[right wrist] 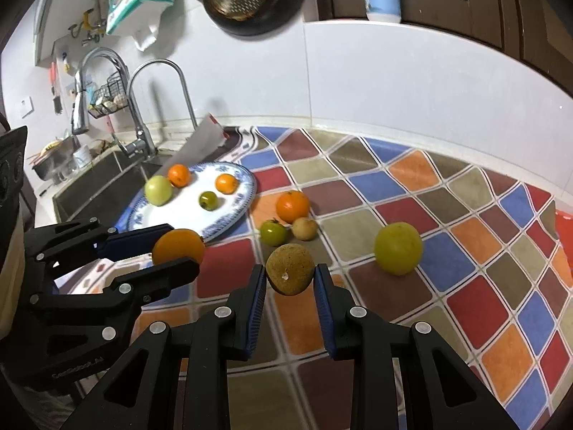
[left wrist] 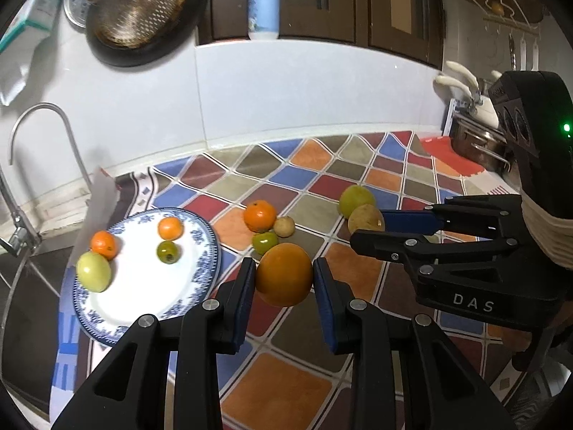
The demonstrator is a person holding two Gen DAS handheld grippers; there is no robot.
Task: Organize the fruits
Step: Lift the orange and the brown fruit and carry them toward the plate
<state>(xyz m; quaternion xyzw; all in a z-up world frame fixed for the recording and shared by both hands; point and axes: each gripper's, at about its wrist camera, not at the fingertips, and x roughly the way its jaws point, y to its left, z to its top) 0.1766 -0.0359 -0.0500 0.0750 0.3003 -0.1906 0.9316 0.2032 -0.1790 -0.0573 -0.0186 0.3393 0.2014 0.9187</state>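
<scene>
The only clear lettering was "DAS", in pale capitals on the black body of the right gripper (left wrist: 369, 231), while small embossed lettering on the left gripper (right wrist: 175, 247) body stayed too blurred to read.

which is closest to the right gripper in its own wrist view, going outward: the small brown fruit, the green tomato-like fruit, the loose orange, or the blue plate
From the right gripper:
1. Green tomato-like fruit, just ahead, slightly left; small brown fruit, just ahead; too close to call.
2. Loose orange, behind those two.
3. Blue plate, far left by the sink.
</scene>
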